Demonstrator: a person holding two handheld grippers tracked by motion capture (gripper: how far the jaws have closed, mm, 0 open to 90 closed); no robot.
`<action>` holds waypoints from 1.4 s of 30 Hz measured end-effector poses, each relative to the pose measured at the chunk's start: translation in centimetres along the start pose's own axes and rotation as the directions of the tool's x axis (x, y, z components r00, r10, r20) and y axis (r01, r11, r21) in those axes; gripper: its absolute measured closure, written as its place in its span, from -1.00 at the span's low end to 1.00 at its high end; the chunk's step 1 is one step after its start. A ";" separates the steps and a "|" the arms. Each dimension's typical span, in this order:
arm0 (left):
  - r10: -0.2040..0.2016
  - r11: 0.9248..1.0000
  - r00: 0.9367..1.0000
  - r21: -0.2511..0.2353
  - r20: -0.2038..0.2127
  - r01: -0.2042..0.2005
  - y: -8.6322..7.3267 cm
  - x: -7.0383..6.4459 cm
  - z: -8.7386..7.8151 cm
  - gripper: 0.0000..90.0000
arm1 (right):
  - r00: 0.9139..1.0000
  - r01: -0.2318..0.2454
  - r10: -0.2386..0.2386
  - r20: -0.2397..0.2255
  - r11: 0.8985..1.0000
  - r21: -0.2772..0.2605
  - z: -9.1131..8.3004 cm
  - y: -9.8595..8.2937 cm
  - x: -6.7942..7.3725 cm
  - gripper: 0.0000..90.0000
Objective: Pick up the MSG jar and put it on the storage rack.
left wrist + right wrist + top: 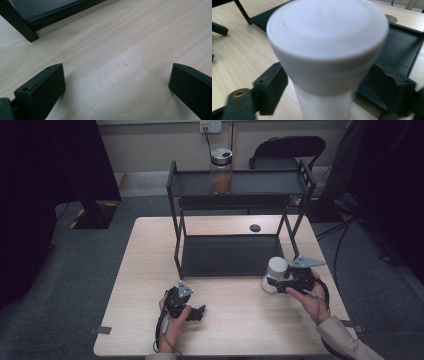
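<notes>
Right claw (270,283) clamped on white lidded container (275,273), jaws set below the lid flare, likely to prevent slipping. Container positioned on surface (150,270) at front right corner of black rack (230,255), touching or just beside its lower tray. Left claw (200,312) spread wide, empty, resting low over bare surface, apparently on standby.
</notes>
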State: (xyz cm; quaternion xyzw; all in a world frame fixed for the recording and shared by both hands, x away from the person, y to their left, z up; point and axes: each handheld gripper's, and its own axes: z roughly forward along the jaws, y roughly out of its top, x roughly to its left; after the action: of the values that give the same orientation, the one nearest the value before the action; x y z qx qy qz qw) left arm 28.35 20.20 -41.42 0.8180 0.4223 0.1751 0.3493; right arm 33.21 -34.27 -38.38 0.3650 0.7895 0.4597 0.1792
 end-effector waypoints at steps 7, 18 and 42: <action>0.000 1.000 1.000 0.002 -0.002 0.000 0.0 0.0 0.0 -1.00 | 0.999 0.031 -0.031 -0.010 0.999 -0.012 0.8 0.5 -0.2 -0.36; 0.000 1.000 1.000 0.002 -0.001 0.000 0.0 0.0 0.0 -1.00 | 0.997 0.076 -0.076 -0.019 0.997 0.004 0.7 1.2 0.0 -0.23; 0.000 1.000 1.000 0.001 -0.002 0.000 0.0 0.0 0.0 -1.00 | 0.989 0.102 -0.098 -0.106 0.994 0.030 -2.1 9.3 -0.6 -0.23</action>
State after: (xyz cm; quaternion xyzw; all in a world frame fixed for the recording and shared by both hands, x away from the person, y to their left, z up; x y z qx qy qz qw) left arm 28.33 20.17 -41.40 0.8180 0.4228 0.1756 0.3483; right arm 36.15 -33.08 -29.33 0.3034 0.8230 0.4547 0.1542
